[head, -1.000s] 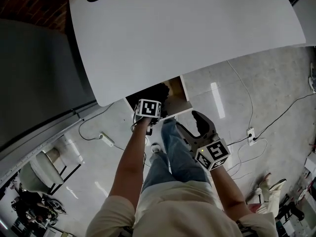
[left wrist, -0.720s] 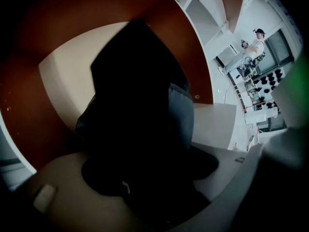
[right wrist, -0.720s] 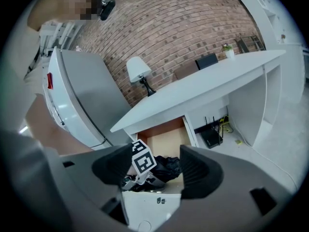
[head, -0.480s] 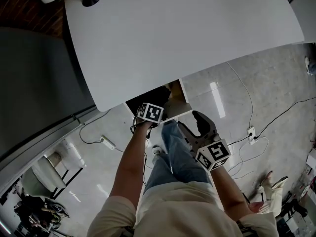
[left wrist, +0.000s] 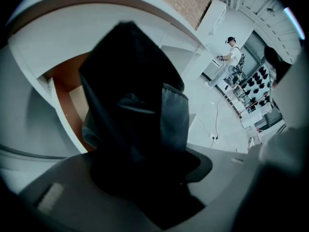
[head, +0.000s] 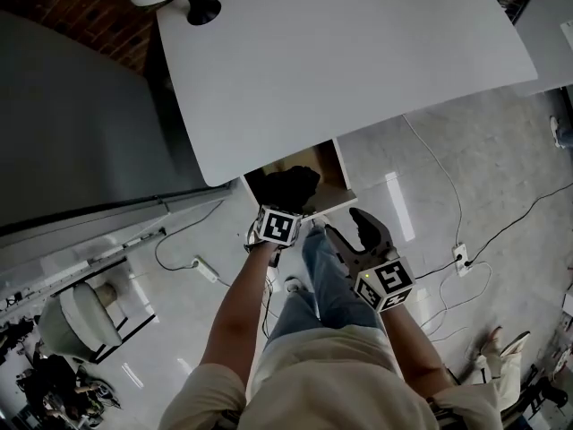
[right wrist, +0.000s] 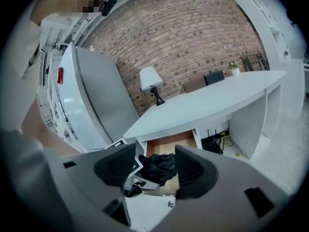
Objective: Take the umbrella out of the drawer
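Observation:
The black folded umbrella (head: 288,186) sits over the front of the open drawer (head: 329,164) under the white desk (head: 358,61). My left gripper (head: 282,206) is shut on it. In the left gripper view the umbrella (left wrist: 130,95) fills the space between the jaws of the left gripper (left wrist: 140,173), which have just been closing on it, above the drawer's brown inside (left wrist: 67,86). My right gripper (head: 351,231) hangs to the right, in front of the drawer, open; its jaws have just been closing a little with nothing between them. The right gripper view shows the umbrella (right wrist: 157,166) beyond the right gripper (right wrist: 154,170).
A lamp (head: 201,12) stands on the desk's far left corner. A grey cabinet (head: 72,124) is left of the desk. Cables, a power strip (head: 204,267) and a floor socket (head: 459,256) lie on the floor. My jeans legs (head: 327,276) are below the drawer.
The left gripper has closed on the umbrella and drawn back toward me, raising it from the drawer. The right gripper has risen slightly, its jaws somewhat narrower.

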The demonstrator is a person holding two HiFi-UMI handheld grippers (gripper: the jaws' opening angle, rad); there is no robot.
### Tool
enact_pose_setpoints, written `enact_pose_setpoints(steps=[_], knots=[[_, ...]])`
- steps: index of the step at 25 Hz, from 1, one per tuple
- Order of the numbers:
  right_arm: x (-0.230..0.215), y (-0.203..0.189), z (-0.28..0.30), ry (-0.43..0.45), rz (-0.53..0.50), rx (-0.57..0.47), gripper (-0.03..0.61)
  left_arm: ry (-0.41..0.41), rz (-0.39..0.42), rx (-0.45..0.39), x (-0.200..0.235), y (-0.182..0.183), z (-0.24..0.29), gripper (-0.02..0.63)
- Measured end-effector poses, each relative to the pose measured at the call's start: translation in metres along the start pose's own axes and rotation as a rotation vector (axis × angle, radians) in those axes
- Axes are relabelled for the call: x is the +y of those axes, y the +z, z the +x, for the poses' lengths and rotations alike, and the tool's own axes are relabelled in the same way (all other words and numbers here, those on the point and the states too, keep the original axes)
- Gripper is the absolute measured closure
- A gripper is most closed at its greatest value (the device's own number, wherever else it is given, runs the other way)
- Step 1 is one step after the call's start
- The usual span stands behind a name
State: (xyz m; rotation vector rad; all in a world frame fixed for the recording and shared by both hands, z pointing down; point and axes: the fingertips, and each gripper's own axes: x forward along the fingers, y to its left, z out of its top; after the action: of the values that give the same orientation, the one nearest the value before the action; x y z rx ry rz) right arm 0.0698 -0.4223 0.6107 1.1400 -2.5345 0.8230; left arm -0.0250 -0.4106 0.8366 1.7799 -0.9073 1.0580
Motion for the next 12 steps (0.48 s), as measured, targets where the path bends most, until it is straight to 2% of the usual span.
enact_pose_setpoints(steps=[3, 8, 12], knots=[[0.024, 0.001, -0.015, -0.002, -0.031, -0.010, 0.341, 0.004, -0.007, -0.059, -0.009, -0.010, -0.033, 0.367], [0.064, 0.001, -0.046, -0.055, -0.118, -0.046, 0.457, 0.000, -0.033, -0.166, -0.029, -0.031, -0.091, 0.367], [0.096, -0.003, -0.071, -0.080, -0.173, -0.082, 0.515, -0.010, -0.046, -0.250, -0.045, -0.055, -0.128, 0.367]])
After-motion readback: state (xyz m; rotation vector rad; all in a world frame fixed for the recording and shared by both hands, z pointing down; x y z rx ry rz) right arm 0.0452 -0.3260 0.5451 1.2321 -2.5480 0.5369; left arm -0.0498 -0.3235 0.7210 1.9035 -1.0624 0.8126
